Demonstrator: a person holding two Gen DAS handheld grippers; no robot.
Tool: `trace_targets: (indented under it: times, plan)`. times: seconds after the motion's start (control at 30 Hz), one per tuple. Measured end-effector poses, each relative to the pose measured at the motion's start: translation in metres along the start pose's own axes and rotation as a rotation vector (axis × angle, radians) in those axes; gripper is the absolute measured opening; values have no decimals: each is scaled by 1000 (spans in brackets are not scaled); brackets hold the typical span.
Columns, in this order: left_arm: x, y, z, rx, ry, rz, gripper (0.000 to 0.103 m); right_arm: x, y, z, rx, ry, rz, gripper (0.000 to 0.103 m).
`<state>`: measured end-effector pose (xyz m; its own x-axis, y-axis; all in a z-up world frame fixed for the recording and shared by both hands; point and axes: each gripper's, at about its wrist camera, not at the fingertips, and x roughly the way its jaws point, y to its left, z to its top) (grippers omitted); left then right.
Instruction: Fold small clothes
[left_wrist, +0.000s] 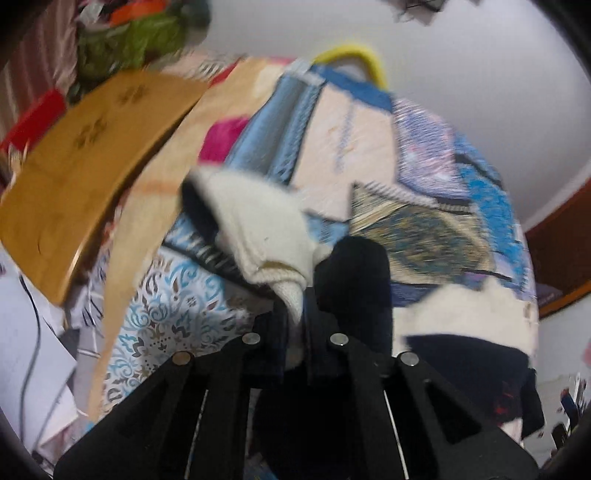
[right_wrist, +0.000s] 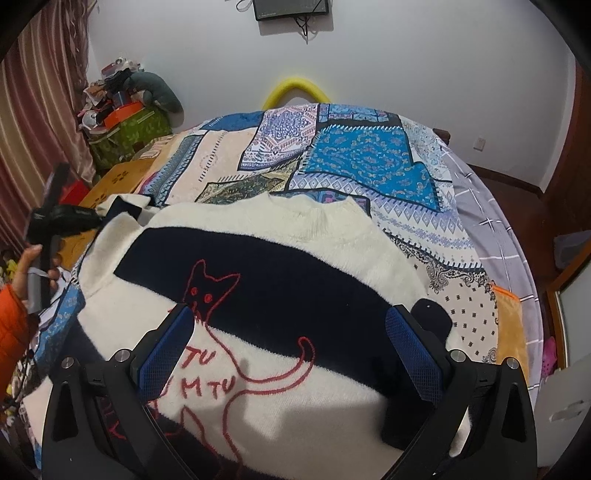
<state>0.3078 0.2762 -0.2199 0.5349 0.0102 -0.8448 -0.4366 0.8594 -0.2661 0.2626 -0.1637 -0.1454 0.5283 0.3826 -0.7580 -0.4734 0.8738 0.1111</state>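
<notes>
Left tool (left_wrist: 295, 314) clamped on sweater sleeve (left_wrist: 258, 229); right tool (right_wrist: 290, 350) apart.
A thin pinch could slip, dropping the sleeve mid-fold on the bed (right_wrist: 369, 155).

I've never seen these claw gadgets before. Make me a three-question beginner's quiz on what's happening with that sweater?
1. True or false: the left claw is clamped on cream fabric of the sweater.
2. The right claw is: A) wide open above the sweater, B) shut on a sleeve, C) out of sight.
3. What red figure is stitched on the sweater's front?

Key: 1 true; 2 A; 3 a cat.
</notes>
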Motion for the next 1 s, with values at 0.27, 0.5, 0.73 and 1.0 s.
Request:
trace_targets:
  times: [0.27, 0.5, 0.73, 1.0]
  plan:
    - [-86, -82, -10, 178, -100, -174, 6, -16, 3, 2, 5, -33, 14, 103]
    - [-87, -157, -61, 363, -23, -219, 6, -32, -2, 0, 12, -57, 11, 103]
    - [-48, -173, -110, 386, 72, -194, 7, -45, -11, -4, 21, -76, -5, 103]
    - [-38, -150, -124, 350, 134, -170, 38, -45, -13, -6, 28, -83, -10, 103]
